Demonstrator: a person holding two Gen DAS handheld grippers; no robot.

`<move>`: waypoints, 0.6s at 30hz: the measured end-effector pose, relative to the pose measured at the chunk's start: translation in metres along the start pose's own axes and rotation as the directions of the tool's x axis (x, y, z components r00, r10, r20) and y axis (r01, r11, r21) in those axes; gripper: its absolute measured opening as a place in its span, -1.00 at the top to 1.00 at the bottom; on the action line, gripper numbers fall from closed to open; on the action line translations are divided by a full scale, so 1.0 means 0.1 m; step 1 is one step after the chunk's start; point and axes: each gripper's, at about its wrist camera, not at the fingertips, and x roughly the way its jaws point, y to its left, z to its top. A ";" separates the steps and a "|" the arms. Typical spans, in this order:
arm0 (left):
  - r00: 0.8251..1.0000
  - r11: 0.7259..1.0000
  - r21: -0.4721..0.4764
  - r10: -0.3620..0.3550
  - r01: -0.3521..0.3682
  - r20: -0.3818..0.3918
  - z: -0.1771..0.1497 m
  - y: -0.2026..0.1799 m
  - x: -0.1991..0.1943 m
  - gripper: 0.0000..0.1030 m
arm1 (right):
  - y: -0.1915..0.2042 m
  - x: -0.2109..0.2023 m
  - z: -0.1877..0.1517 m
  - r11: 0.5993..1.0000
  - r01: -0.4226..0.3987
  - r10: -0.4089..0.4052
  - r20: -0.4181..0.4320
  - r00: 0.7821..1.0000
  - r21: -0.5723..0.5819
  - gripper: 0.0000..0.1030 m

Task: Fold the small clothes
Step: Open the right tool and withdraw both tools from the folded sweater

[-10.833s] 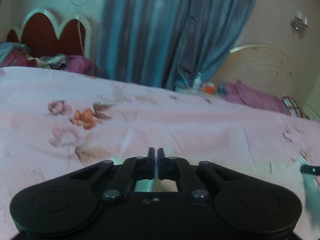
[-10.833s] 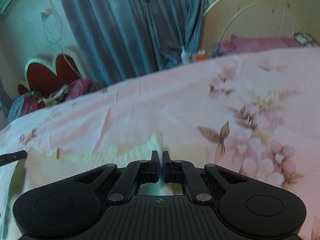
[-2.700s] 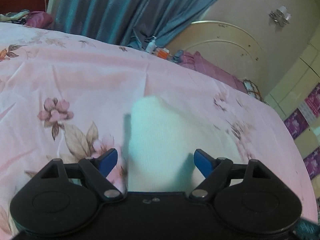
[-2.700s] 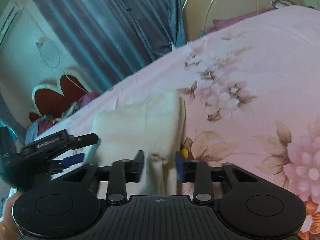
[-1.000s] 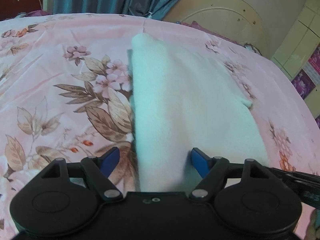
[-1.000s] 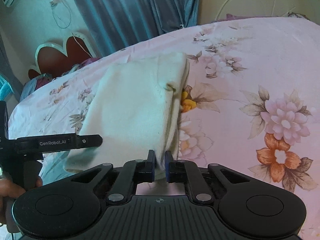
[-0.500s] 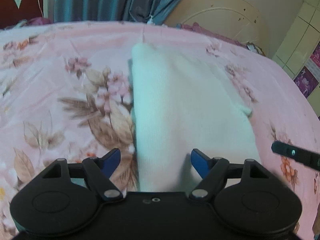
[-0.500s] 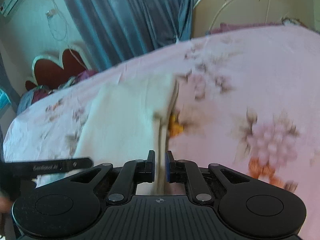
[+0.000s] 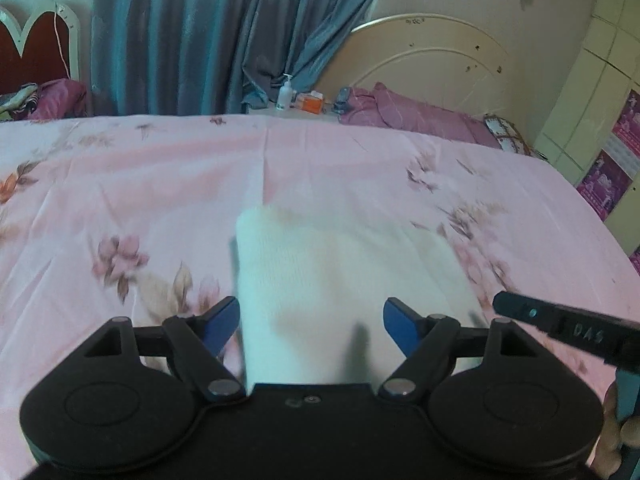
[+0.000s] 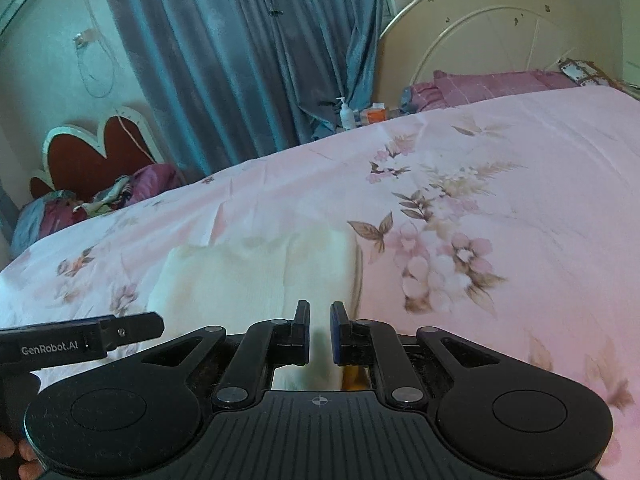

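Observation:
A folded white knit garment lies on the pink floral bed sheet. My left gripper hovers over its near end, open wide, with one blue pad by the cloth's left edge and the other over the cloth. The right gripper's finger pokes in from the right. In the right wrist view the garment looks cream. My right gripper is shut on its near right edge, with cloth in the narrow gap. The left gripper's finger shows at the left.
Blue curtains hang behind the bed. A cream headboard and purple pillows are at the far right, a red headboard at the far left. A bottle and small items stand between them. A hand holds the right tool.
Both grippers have moved forward and up over the bed, so more of the room shows and the garment sits lower and looks shorter. The right gripper stays pinched on the cloth; the left stays wide.

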 end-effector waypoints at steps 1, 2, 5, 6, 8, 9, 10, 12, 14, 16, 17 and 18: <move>1.000 1.000 -0.001 0.006 -0.006 0.004 0.05 0.00 0.07 -0.51 | 0.02 0.09 0.04 1.000 0.006 -0.006 -0.001 1.000 0.002 0.81; 1.000 1.000 0.000 0.012 -0.012 0.008 0.08 0.01 0.13 -0.51 | 0.03 0.15 0.07 1.000 0.011 -0.011 -0.002 1.000 0.006 0.81; 1.000 1.000 -0.003 0.030 -0.029 0.010 0.15 0.05 0.32 -0.51 | 0.04 0.35 0.15 0.999 0.030 -0.030 -0.004 1.000 0.031 0.81; 1.000 1.000 -0.005 0.027 -0.027 0.005 0.16 0.07 0.37 -0.51 | 0.04 0.40 0.16 0.999 0.036 -0.036 -0.001 0.999 0.035 0.81; 0.999 1.000 -0.004 0.025 -0.025 -0.022 0.14 0.10 0.50 -0.50 | 0.06 0.52 0.19 0.999 0.048 -0.048 -0.002 0.999 0.023 0.81; 0.999 1.000 -0.008 0.021 -0.022 -0.038 0.11 0.12 0.55 -0.51 | 0.07 0.57 0.19 0.998 0.056 -0.056 -0.007 0.998 0.012 0.81; 0.999 1.000 -0.026 0.012 -0.013 -0.052 0.07 0.16 0.59 -0.56 | 0.08 0.62 0.18 0.998 0.067 -0.067 -0.010 0.998 -0.007 0.81; 0.998 0.997 -0.082 -0.008 0.002 -0.067 0.02 0.26 0.63 -0.69 | 0.07 0.74 0.13 0.994 0.100 -0.102 -0.034 0.994 -0.051 0.82; 0.997 0.992 -0.124 -0.028 0.019 -0.072 0.00 0.35 0.66 -0.73 | 0.00 0.81 0.06 0.993 0.095 -0.098 -0.039 0.994 -0.068 0.82; 0.998 0.996 -0.091 -0.019 0.013 -0.063 -0.01 0.32 0.65 -0.74 | -0.02 0.81 0.07 0.993 0.088 -0.091 -0.042 0.995 -0.073 0.82; 0.998 0.997 -0.076 -0.010 0.005 -0.060 0.00 0.30 0.64 -0.74 | -0.02 0.79 0.09 0.994 0.087 -0.090 -0.045 0.995 -0.067 0.82; 0.998 0.997 -0.072 -0.004 -0.001 -0.059 0.01 0.29 0.62 -0.73 | -0.04 0.76 0.11 0.996 0.080 -0.081 -0.030 0.996 -0.046 0.82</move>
